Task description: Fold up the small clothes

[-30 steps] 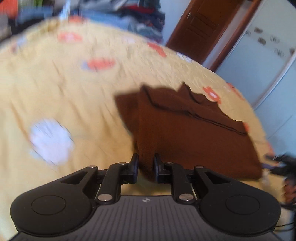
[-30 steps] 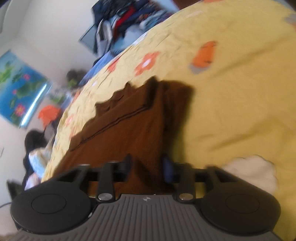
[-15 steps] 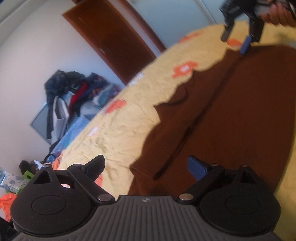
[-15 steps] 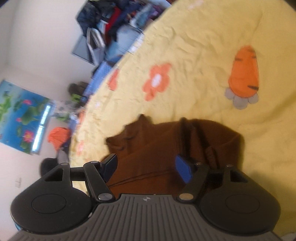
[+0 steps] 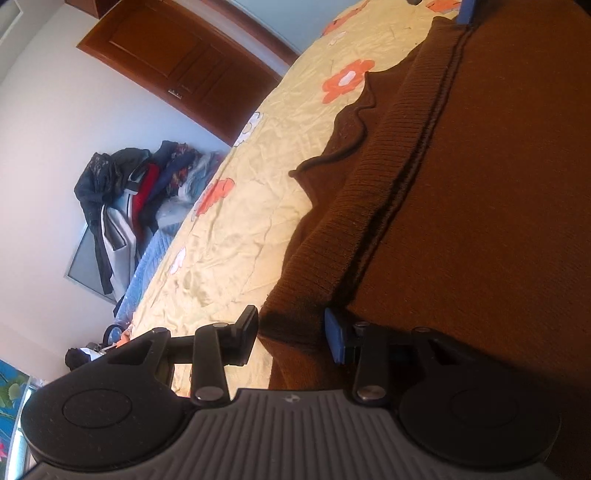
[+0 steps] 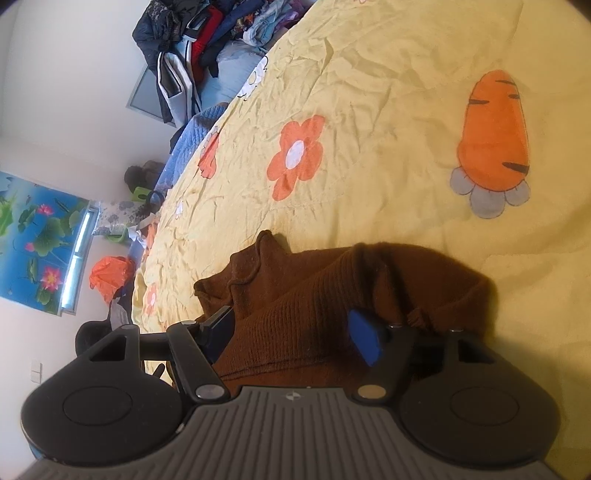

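A brown knit garment [image 5: 461,192] lies folded on the yellow bedspread [image 5: 236,229]. My left gripper [image 5: 291,334] is open with its jaws on either side of the garment's near corner edge, not closed on it. A blue pad of the other gripper shows at the garment's far end [image 5: 466,11]. In the right wrist view the same brown garment [image 6: 332,295] bunches at a corner. My right gripper [image 6: 291,332] is open, its jaws straddling that ribbed fold.
The bedspread [image 6: 388,110] carries orange flower and carrot prints. A pile of clothes [image 5: 140,188] sits at the bed's far end, and it shows in the right wrist view [image 6: 207,37]. A wooden door [image 5: 184,66] stands behind. A blue flower poster [image 6: 37,236] hangs on the wall.
Both grippers were shut on the garment a second ago, then opened and let it go. Both have since moved low to the garment's edge, the left jaws narrowing around it.
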